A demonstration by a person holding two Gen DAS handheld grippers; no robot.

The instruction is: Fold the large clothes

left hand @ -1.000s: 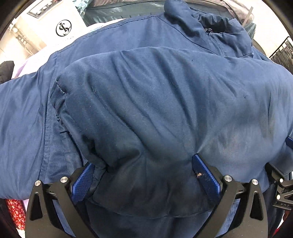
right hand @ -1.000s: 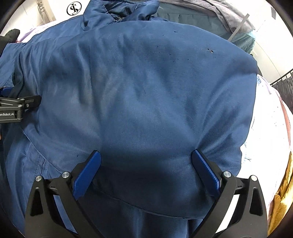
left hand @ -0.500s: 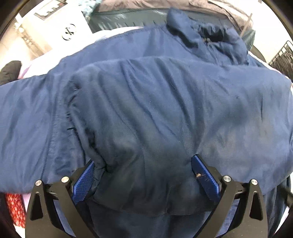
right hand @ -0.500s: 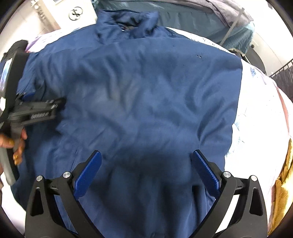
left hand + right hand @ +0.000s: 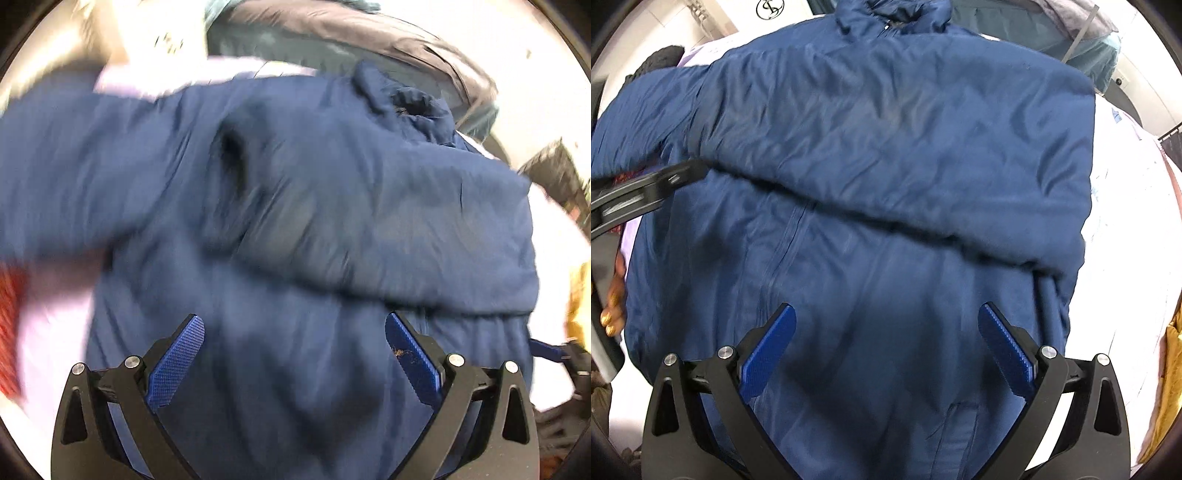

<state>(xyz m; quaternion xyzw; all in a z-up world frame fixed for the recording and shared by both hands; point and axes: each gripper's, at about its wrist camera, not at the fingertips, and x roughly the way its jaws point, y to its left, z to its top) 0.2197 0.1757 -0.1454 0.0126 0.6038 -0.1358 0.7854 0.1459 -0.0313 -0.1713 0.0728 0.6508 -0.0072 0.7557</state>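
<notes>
Right wrist view: one blue jacket (image 5: pixel 886 155), two grippers (image 5: pixel 884 347) (image 5: pixel 293 354), both jaws spread, gripping nothing.

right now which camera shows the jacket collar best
The right wrist view. The collar sits sharp at the top centre of the blue jacket, though the frame edge crops it. The left wrist view also shows the collar, whole but smeared by motion blur and off to the right.
</notes>
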